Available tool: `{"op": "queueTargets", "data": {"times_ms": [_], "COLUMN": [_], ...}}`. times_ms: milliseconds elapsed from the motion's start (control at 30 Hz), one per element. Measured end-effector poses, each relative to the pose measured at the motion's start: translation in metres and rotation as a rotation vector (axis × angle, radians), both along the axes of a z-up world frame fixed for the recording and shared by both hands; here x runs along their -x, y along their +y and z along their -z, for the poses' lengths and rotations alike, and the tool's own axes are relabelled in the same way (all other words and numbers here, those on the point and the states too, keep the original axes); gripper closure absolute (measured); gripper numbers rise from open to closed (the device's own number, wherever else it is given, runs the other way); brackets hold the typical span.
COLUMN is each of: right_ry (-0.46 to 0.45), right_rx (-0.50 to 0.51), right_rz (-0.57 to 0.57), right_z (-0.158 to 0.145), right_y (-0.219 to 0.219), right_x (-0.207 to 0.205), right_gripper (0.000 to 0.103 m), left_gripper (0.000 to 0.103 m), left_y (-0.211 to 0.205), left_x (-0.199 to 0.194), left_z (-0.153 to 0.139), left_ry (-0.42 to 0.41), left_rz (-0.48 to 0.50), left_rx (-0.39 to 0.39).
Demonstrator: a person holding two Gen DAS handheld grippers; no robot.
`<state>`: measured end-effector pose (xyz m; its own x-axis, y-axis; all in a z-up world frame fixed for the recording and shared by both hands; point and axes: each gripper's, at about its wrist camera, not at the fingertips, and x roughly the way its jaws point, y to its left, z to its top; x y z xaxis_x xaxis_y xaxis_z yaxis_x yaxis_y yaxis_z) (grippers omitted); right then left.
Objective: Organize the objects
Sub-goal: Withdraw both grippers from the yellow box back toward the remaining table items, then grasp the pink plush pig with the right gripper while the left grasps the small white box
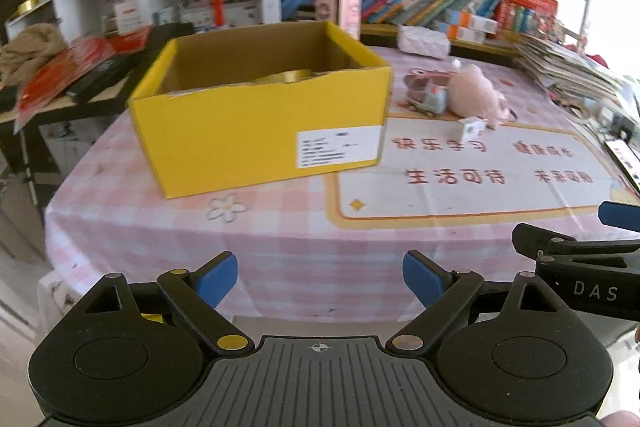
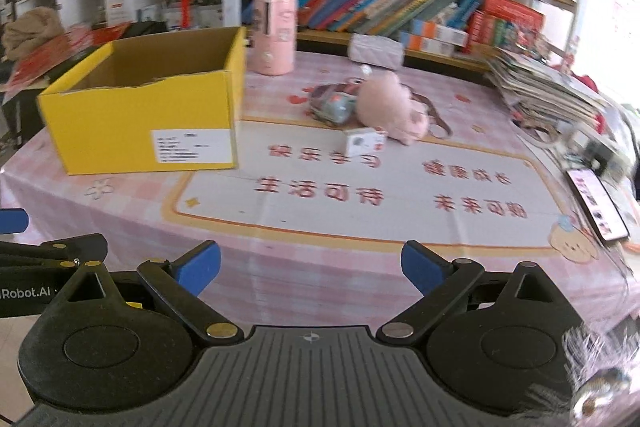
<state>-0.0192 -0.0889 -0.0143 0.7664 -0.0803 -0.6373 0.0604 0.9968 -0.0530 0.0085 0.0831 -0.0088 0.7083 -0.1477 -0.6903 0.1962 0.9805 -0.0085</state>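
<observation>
While both tools hung over the near edge of the table, this was what I read off the two wrist views.

Left gripper [image 1: 319, 277]: I had its blue pads spread wide apart, nothing between them, only pink checked cloth showing in the gap.

Right gripper [image 2: 311, 267]: I saw its jaws equally wide, empty, over the near hem of the tablecloth [image 2: 280, 267]; in the left wrist view it poked in at about 3 o'clock.

Yellow box [image 1: 260, 123]: it stood open-topped on the table at about 11 o'clock from the left gripper, white label on its near face; a gold-rimmed round thing [image 1: 286, 75] lay inside, too hidden for me to name.

Pink plush toy [image 2: 390, 111]: it lay at roughly 1 o'clock from the right gripper, well past the printed mat [image 2: 360, 195], touching a small toy vehicle [image 2: 334, 105] on its left.

Small white carton [image 2: 364, 142]: it sat just in front of the plush, on the far edge of the mat.

Pink cylinder [image 2: 274, 33]: it stood upright behind the box's right corner, at about 12 o'clock.

White padded pouch [image 2: 376, 49]: it rested near the far table edge, right of the cylinder.

Phone [image 2: 598, 207]: it lay screen-up at 3 o'clock by the right edge.

Paper stack [image 2: 548, 91]: I saw it piled at 2 o'clock, below the bookshelves [image 2: 380, 3].
</observation>
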Motion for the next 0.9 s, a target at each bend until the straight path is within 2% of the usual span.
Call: {"op": "queueTargets", "data": {"times_ms": [467, 900], "right_ry": [0.019, 0.06], "right_rx": [-0.004, -0.012], "right_rz": [0.086, 0.051], "right_z": [0.0, 0.003], "right_y": [-0.055, -0.1], "right_x": [-0.02, -0.07], "right_gripper": [0.005, 0.005], "left_gripper": [0.011, 0.011], "left_y": [-0.059, -0.1], "left_x": [-0.03, -0.071], "left_z": [-0.001, 0.003], "left_ry": [0.012, 0.032], "left_rz": [0.079, 0.047], "left_rx": [-0.009, 0.004]}}
